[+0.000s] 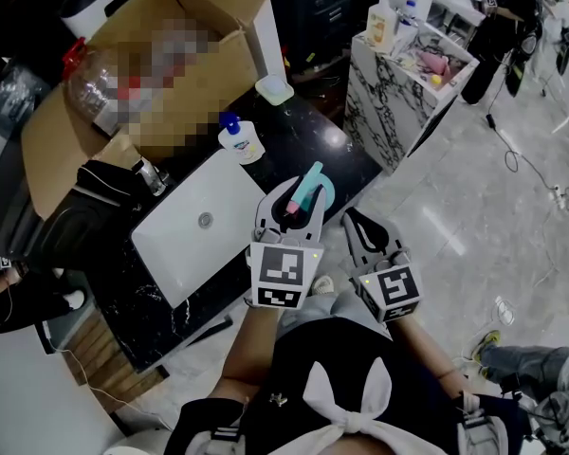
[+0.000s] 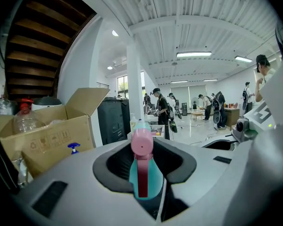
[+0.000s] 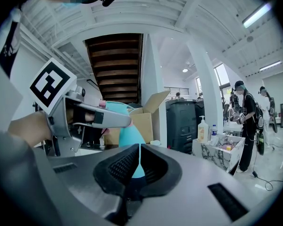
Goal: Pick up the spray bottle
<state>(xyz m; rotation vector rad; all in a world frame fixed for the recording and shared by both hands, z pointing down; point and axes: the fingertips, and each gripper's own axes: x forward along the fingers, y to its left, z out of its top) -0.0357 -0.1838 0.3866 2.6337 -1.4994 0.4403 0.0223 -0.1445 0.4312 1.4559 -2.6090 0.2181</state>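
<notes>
The spray bottle (image 1: 308, 190) is teal with a pink trigger head. It stands upright between the jaws of my left gripper (image 1: 294, 209), which is shut on it over the near edge of the black table (image 1: 346, 154). In the left gripper view the spray bottle (image 2: 142, 168) fills the gap between the dark pads, its pink head toward the camera. My right gripper (image 1: 357, 220) hovers just right of it with its jaws together and nothing in them. The right gripper view shows the teal spray bottle (image 3: 124, 136) beyond the right gripper (image 3: 137, 160).
A closed white laptop (image 1: 201, 224) lies on the table left of the grippers. Behind it are a blue-capped pump bottle (image 1: 239, 142) and an open cardboard box (image 1: 175, 60). A marble counter (image 1: 394, 88) with a soap dispenser (image 1: 381, 22) stands at the right. People stand far off.
</notes>
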